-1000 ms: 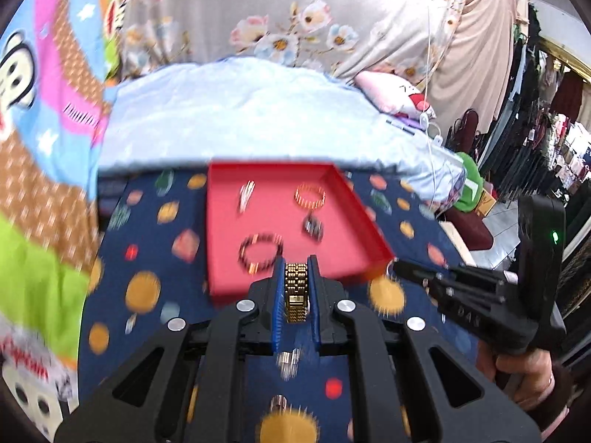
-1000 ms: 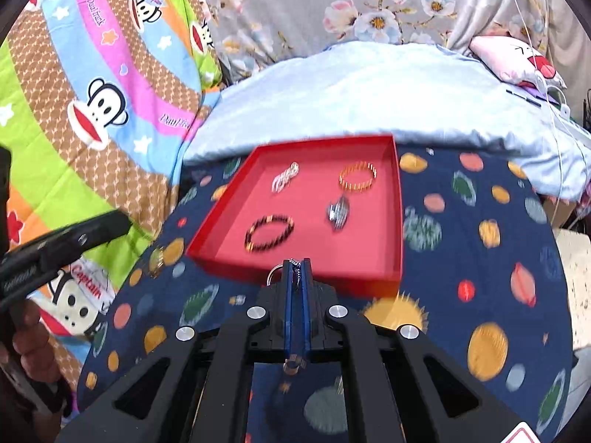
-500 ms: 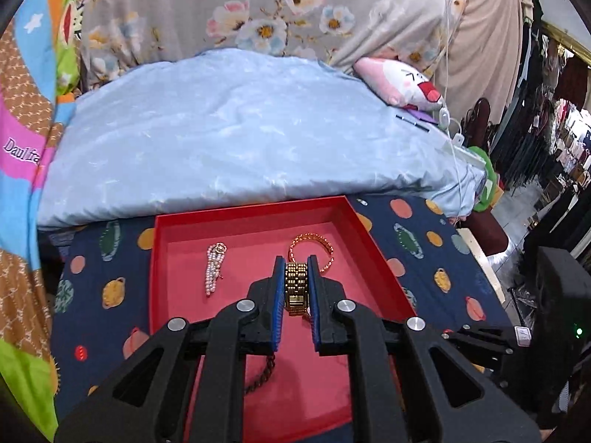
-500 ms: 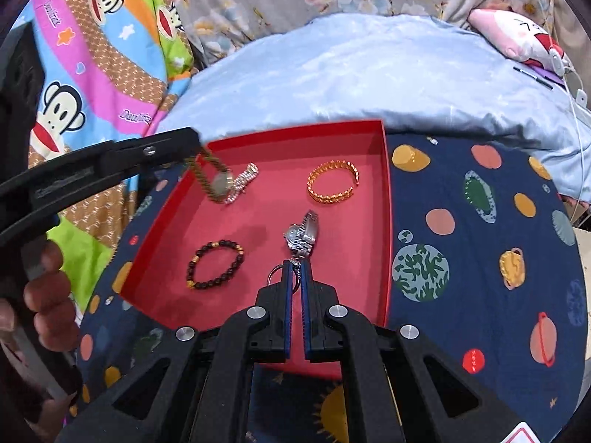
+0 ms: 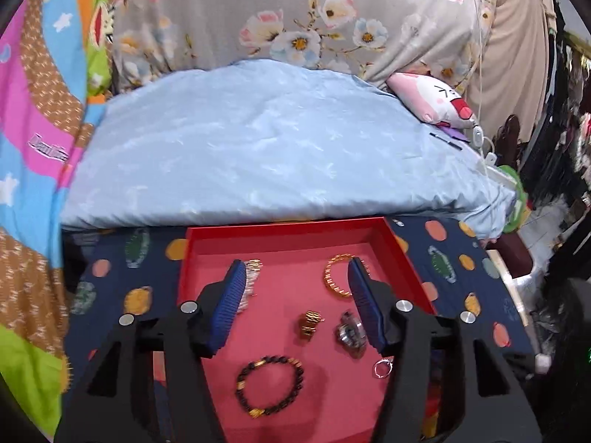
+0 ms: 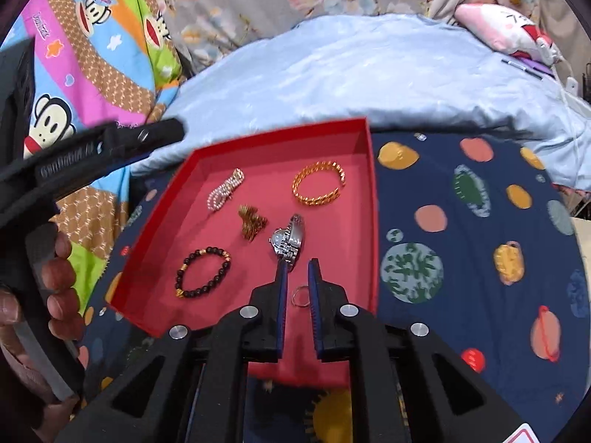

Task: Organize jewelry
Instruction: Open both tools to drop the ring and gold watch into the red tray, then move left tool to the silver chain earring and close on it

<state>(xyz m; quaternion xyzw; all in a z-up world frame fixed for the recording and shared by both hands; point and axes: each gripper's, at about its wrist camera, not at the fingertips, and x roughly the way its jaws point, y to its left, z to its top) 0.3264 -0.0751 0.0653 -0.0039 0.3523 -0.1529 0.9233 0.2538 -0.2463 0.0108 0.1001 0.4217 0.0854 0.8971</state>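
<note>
Tray: shallow red cardboard tray (image 6: 371, 192) lies on the navy planet-print cloth (image 6: 461, 243), with a pale blue quilt (image 5: 266, 155) bunched behind it.
Left gripper: left gripper (image 5: 297, 304) hovers over the tray, blue-padded fingers (image 5: 231, 302) spread wide and holding nothing.
Gold watch band: small crumpled gold link band (image 5: 310, 325) sits on the tray floor between those spread fingers, touching neither.
Right gripper: right gripper (image 6: 297, 288) hangs at the tray's near edge, fingers (image 6: 280, 295) parted a little, gripping nothing.
Ring: thin silver ring (image 6: 300, 297) lies flat in the tray right between the right fingers.
Silver watch: silver metal wristwatch (image 6: 290, 240) rests just beyond the right fingertips, beside the gold band.
Bead bracelet: dark bead bracelet with gold beads (image 6: 203, 271) lies in the tray's near left part.
Gold bangle: open gold chain bangle (image 6: 319, 182) sits toward the far right corner.
Pearl piece: folded pearl strand (image 6: 225, 190) lies toward the far left.
</note>
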